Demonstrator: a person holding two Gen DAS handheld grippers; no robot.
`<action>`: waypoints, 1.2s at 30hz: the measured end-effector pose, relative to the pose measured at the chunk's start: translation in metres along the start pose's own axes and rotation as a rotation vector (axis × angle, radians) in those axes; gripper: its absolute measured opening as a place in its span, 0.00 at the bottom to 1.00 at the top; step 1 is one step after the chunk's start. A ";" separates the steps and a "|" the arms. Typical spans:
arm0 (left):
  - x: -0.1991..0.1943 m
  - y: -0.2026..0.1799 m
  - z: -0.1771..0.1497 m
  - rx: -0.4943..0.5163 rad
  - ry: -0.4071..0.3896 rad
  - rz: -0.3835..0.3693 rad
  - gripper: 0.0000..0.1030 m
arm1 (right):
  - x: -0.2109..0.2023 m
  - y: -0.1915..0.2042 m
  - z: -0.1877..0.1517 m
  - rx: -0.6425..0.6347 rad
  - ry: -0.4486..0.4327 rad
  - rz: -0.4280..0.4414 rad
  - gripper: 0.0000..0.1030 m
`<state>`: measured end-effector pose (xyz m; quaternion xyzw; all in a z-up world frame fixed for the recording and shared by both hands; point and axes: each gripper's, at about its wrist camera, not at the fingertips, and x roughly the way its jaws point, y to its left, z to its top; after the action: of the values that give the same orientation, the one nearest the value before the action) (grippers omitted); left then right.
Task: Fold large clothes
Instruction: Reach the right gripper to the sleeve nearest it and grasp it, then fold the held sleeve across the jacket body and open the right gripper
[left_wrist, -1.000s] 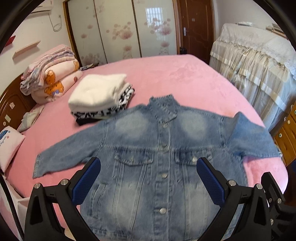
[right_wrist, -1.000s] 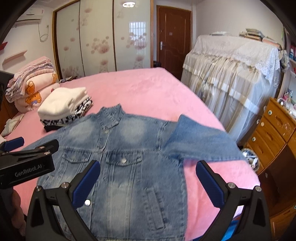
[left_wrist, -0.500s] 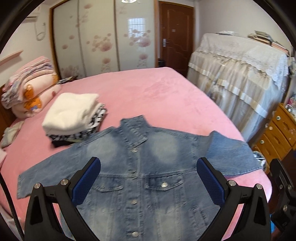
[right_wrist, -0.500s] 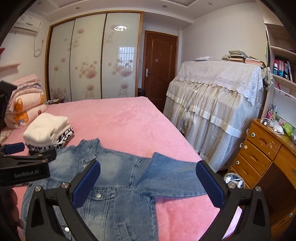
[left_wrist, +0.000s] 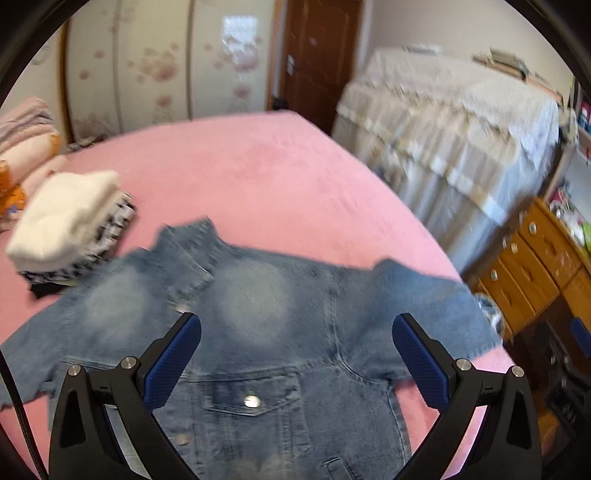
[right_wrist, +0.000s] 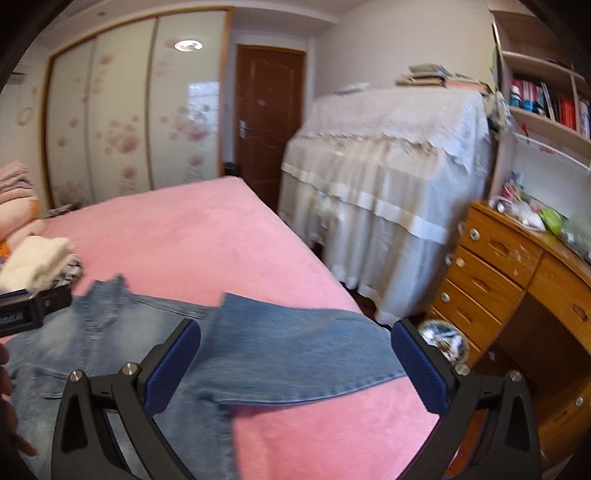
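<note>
A faded blue denim jacket (left_wrist: 266, 317) lies front-up and buttoned on the pink bed (left_wrist: 236, 177), collar pointing away from me. My left gripper (left_wrist: 295, 354) hovers open over its chest and right shoulder, holding nothing. In the right wrist view the jacket's right sleeve (right_wrist: 295, 350) stretches toward the bed's right edge, and my right gripper (right_wrist: 295, 362) is open above it, empty. The left gripper's black body (right_wrist: 29, 310) shows at the left edge of that view. The jacket's hem is hidden below both frames.
A stack of folded clothes (left_wrist: 70, 221) topped with a white item sits left of the collar. Folded blankets (left_wrist: 22, 147) lie at the headboard side. A lace-covered piece of furniture (right_wrist: 391, 177) and a wooden drawer unit (right_wrist: 509, 280) stand right of the bed.
Both grippers have swung right and tilted up from the jacket's front toward its right shoulder and sleeve. They stay open. The jacket has not moved.
</note>
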<state>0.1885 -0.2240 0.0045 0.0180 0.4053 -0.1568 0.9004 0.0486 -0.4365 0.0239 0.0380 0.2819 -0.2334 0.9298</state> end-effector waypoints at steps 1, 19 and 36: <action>0.011 -0.003 -0.002 0.009 0.019 0.008 1.00 | 0.010 -0.006 -0.003 0.014 0.017 -0.007 1.00; 0.143 -0.044 -0.059 0.097 0.259 -0.005 0.85 | 0.182 -0.157 -0.110 0.686 0.431 0.213 0.83; 0.082 -0.025 -0.043 0.144 0.130 0.065 0.65 | 0.143 -0.069 -0.004 0.332 0.115 0.190 0.10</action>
<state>0.2011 -0.2629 -0.0819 0.1059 0.4498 -0.1545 0.8733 0.1199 -0.5563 -0.0530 0.2305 0.2872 -0.1856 0.9110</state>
